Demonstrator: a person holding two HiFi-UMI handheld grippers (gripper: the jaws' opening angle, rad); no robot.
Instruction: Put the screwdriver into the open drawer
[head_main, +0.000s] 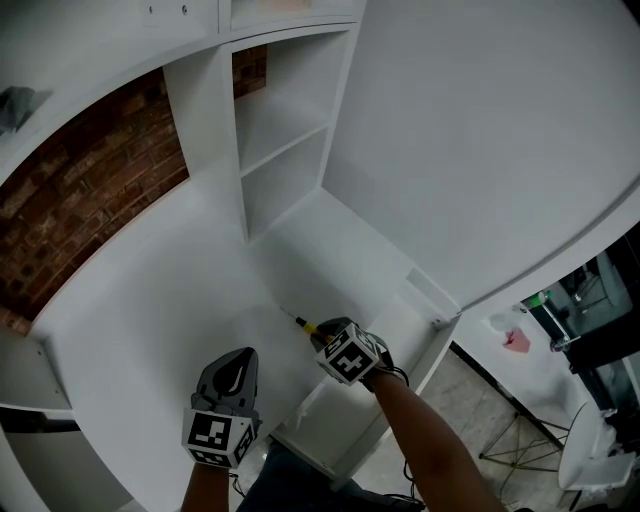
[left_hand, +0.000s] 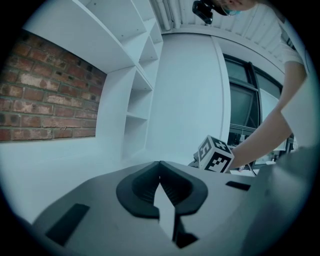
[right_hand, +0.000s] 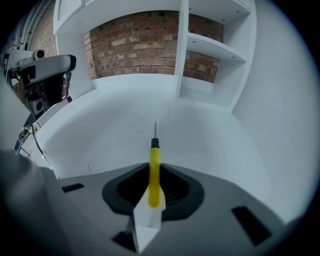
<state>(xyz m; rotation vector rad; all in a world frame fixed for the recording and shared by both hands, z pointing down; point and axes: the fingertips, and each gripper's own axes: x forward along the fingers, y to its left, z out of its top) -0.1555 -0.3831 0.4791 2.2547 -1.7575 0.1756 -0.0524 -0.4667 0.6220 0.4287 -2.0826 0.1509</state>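
Note:
A screwdriver (head_main: 303, 323) with a yellow handle and a thin metal tip lies on the white desk (head_main: 150, 330), tip pointing towards the back. My right gripper (head_main: 326, 336) is shut on its handle. In the right gripper view the screwdriver (right_hand: 154, 165) sits between the jaws of the right gripper (right_hand: 154, 172), its black collar and tip sticking out ahead. The open white drawer (head_main: 440, 318) is just right of that gripper, at the desk's near right corner. My left gripper (head_main: 238, 356) hovers over the desk to the left, shut and empty; its jaws meet in the left gripper view (left_hand: 159, 163).
White shelf compartments (head_main: 285, 150) stand at the back of the desk beside a brick wall (head_main: 90, 200). A tall white panel (head_main: 470, 150) closes off the right side. The right gripper's marker cube (left_hand: 215, 154) and the person's arm show right of the left gripper.

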